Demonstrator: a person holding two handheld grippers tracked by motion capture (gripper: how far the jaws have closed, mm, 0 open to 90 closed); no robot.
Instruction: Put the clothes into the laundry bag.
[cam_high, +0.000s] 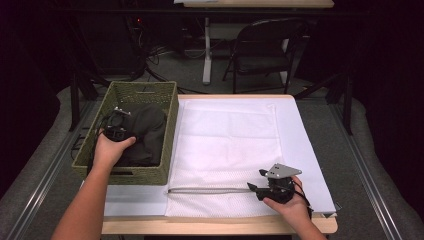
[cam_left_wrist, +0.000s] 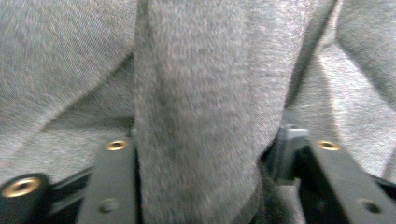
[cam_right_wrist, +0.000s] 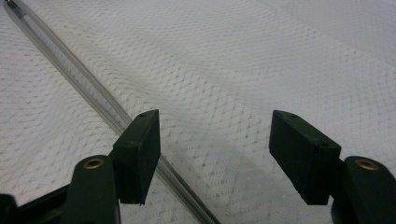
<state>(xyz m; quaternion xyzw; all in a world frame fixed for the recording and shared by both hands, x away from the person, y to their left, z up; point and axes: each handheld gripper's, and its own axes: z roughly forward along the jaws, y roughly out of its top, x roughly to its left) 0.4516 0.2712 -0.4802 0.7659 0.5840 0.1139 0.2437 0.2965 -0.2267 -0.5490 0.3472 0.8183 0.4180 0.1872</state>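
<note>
Clearly the work in hand is moving a dark grey garment out of the woven basket and into the white mesh laundry bag. The garment is bunched inside the basket, in the left-centre of the high view, and none of it has cleared the rim yet. In the left gripper view a thick fold of its grey knit stands between the two black jaws, which sit at about half their spread; the fabric fills the gap from one pad to the other, so I judge it gripped, though the blur makes the contact hard to confirm. The left gripper sits low in the basket at the garment's left edge, with the person's left hand wrapped round it.

To the right of the basket, the bag lies flat across the middle of the table, its zip running as a pale line along the lower part. The right gripper rests near the zip's right end in the lower right of the high view. In the right gripper view its jaws stand wide apart over the mesh, holding nothing, with the zip passing beside one pad.

So the pick-up looks begun. Lifting the garment clear, opening the bag's mouth and pushing the garment inside all appear left to do.
</note>
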